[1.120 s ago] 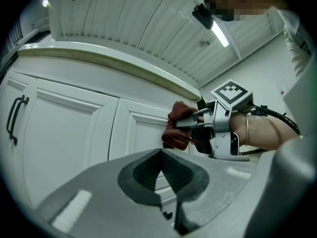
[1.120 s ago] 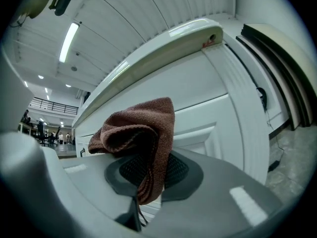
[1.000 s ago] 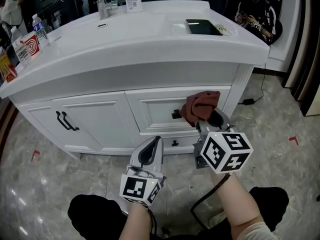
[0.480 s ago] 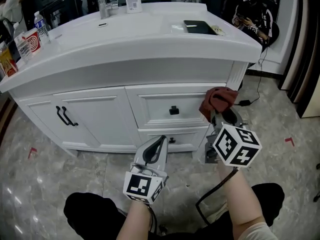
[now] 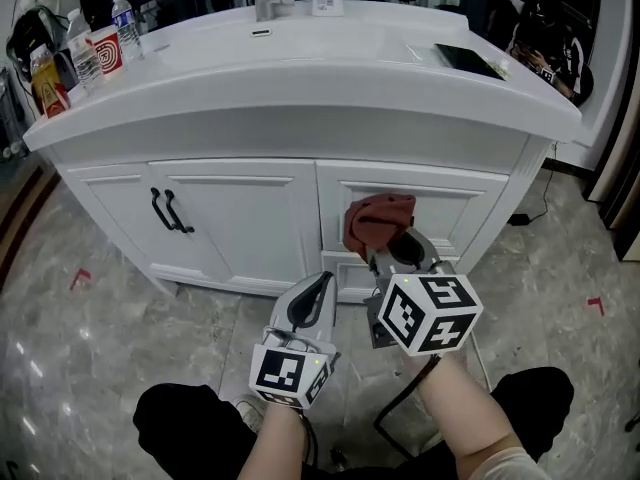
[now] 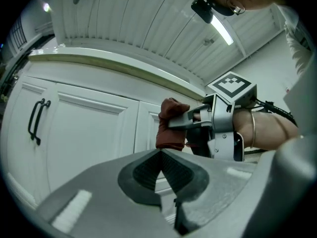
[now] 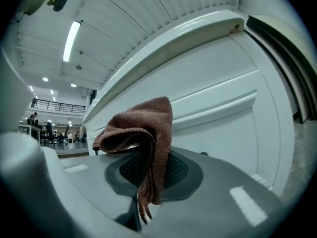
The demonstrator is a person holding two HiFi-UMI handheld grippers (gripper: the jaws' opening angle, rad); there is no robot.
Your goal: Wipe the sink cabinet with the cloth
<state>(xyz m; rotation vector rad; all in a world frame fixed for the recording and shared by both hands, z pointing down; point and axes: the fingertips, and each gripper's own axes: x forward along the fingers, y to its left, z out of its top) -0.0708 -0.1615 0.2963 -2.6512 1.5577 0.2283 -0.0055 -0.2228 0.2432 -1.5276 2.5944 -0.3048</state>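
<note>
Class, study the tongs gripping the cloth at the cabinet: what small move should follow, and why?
Probably sweep the right tongs sideways across the upper drawer front: they are shut on the brown cloth, which is bunched at that panel's left part, with bare white panel to its right.

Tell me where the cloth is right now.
In the head view the cloth is just right of centre, clamped in the right hand-held gripper, up in front of the sink cabinet's upper drawer.

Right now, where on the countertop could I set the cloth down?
The countertop is bare across its middle and front, between the dark panel at right and the faucet at back. Its left end is crowded with bottles.
</note>
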